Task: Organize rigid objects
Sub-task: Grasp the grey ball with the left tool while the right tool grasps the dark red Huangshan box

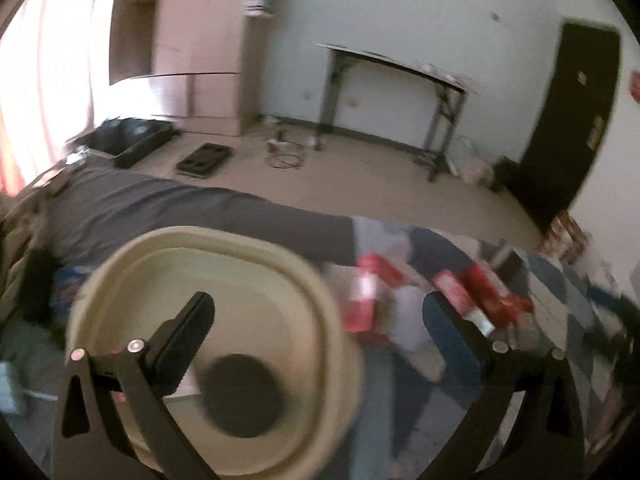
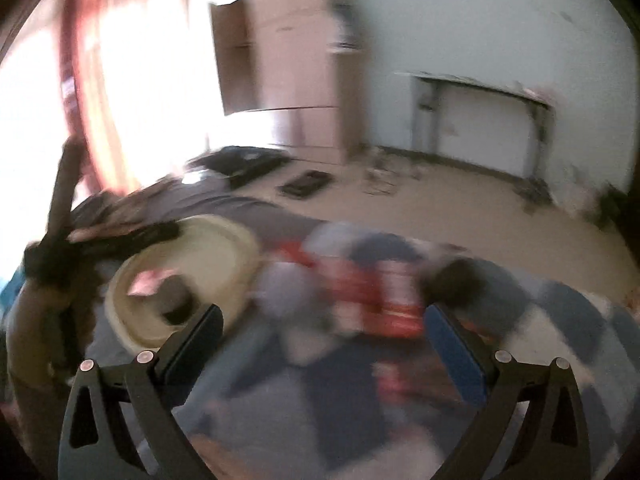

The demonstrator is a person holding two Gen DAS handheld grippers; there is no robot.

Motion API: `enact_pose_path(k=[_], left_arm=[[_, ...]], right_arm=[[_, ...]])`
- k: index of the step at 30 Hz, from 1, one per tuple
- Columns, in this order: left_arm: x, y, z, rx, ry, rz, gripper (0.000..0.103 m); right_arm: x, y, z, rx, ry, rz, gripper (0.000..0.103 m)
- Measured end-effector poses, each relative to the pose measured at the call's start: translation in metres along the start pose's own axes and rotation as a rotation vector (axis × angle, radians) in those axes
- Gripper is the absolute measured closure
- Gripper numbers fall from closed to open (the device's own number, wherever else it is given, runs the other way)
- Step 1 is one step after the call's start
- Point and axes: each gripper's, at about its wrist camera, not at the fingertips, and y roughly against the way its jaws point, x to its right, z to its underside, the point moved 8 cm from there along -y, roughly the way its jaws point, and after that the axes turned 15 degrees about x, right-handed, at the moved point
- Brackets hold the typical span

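Note:
A cream plastic basin [image 1: 224,276] sits on the bed, with a dark round object [image 1: 244,396] lying inside it. My left gripper [image 1: 320,312] hangs open above the basin's right rim, nothing between its fingers. Red and white boxes [image 1: 480,284] lie scattered on the patterned bedding to the right. In the right wrist view the same basin [image 2: 188,260] lies at the left, holding a pink item [image 2: 146,282] and a dark one. My right gripper [image 2: 324,320] stands open over the blurred red boxes [image 2: 380,292], holding nothing.
A grey sheet [image 1: 180,208] covers the far side of the bed. Beyond it lie a beige floor [image 1: 360,176], black trays [image 1: 204,160], a wooden wardrobe [image 1: 200,40], a folding table [image 1: 400,64] and a dark door [image 1: 572,120]. The left gripper [image 2: 60,240] shows at the left edge.

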Motion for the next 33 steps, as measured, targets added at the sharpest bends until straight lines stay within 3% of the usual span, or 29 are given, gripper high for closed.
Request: enact_pose_path(k=[3, 5, 7, 12, 16, 18, 22, 25, 29, 33], left_arm=[[0.041, -0.012, 0.012, -0.042, -0.13, 0.067, 0.0], [0.067, -0.018, 0.02, -0.038, -0.227, 0.092, 0.0], [0.077, -0.026, 0.021, -0.008, -0.29, 0.064, 0.0], [0.086, -0.046, 0.037, 0.015, -0.447, -0.003, 0.0], [0.089, -0.054, 0.047, 0.003, -0.425, 0.063, 0.0], [0.091, -0.06, 0.05, 0.028, -0.445, 0.051, 0.0], [0.093, -0.073, 0.062, 0.027, -0.577, -0.007, 0.0], [0.093, -0.076, 0.067, 0.006, -0.559, 0.021, 0.0], [0.095, -0.077, 0.07, -0.017, -0.535, 0.064, 0.014], [0.098, -0.073, 0.068, -0.017, -0.511, 0.088, 0.038]], right_arm=[[0.058, 0.011, -0.002, 0.034, -0.134, 0.097, 0.0], [0.068, 0.01, 0.004, 0.023, -0.145, 0.137, 0.0], [0.076, 0.003, 0.017, -0.026, -0.112, 0.156, 0.0], [0.087, -0.038, 0.048, -0.152, -0.187, 0.184, 0.0], [0.094, -0.077, 0.07, -0.226, -0.214, 0.212, 0.0], [0.104, -0.089, 0.075, -0.248, -0.211, 0.236, 0.0], [0.106, -0.11, 0.088, -0.283, -0.162, 0.303, 0.0], [0.103, -0.122, 0.101, -0.307, -0.161, 0.304, 0.0], [0.109, -0.134, 0.107, -0.31, -0.147, 0.325, 0.007], [0.112, -0.137, 0.101, -0.287, -0.115, 0.319, 0.031]])
